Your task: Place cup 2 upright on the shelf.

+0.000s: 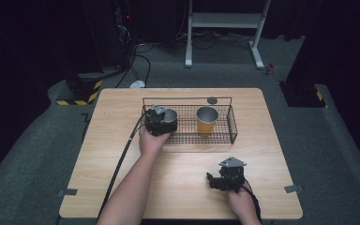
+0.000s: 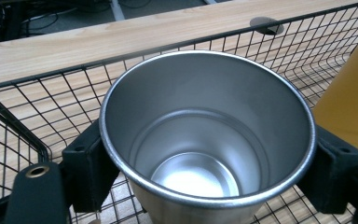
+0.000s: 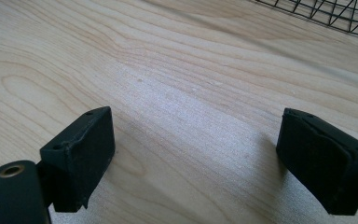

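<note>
A shiny steel cup (image 1: 169,115) (image 2: 205,140) stands upright in the left end of a black wire basket (image 1: 232,127) (image 2: 9,95). My left gripper (image 1: 161,120) (image 2: 210,157) is shut on it, one black jaw pressed on each side just under the rim. An orange cup (image 1: 206,120) (image 2: 349,107) with a steel inside stands upright to its right in the same basket. My right gripper (image 1: 214,180) (image 3: 198,156) is open low over the bare wood at the front right, with nothing between its jaws.
The wooden table (image 1: 183,187) has a small dark round mark (image 1: 212,100) (image 2: 265,25) behind the basket. A corner of the basket (image 3: 326,11) lies beyond the right gripper. Grey tape tabs sit at both front corners. Dark floor, cables and a white frame lie beyond.
</note>
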Action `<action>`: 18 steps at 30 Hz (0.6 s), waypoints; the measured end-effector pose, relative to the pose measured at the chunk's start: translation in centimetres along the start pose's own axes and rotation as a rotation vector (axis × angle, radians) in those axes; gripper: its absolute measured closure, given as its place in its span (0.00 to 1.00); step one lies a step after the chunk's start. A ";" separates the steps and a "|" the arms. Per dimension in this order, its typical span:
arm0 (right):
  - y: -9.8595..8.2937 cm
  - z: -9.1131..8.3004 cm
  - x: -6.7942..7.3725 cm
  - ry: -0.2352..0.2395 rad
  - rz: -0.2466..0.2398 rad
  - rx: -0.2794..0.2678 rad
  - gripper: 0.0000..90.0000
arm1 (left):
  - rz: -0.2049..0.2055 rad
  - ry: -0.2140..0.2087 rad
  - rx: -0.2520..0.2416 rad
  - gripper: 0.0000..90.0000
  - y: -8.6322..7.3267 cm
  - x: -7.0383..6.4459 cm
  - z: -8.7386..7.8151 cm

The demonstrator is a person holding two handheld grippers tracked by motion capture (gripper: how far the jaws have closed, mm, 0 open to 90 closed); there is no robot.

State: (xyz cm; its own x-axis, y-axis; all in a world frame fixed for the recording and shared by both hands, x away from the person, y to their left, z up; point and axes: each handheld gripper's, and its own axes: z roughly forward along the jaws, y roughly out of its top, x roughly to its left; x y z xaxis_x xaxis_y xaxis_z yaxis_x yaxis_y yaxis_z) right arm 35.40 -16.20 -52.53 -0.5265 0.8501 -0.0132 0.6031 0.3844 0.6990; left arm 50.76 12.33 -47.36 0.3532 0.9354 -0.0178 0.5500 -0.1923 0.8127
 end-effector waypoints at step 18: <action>0.0 0.0 0.0 0.000 -0.002 0.001 0.13 | 0.037 0.012 0.043 0.21 -0.2 -0.2 0.2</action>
State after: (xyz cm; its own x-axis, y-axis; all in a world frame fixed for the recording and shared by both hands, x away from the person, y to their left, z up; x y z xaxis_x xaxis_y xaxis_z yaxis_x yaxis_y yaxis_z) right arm 35.41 -16.21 -52.53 -0.5279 0.8492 -0.0149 0.6022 0.3866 0.6985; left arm 50.73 12.09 -47.59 0.3652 0.9307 0.0191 0.5687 -0.2393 0.7869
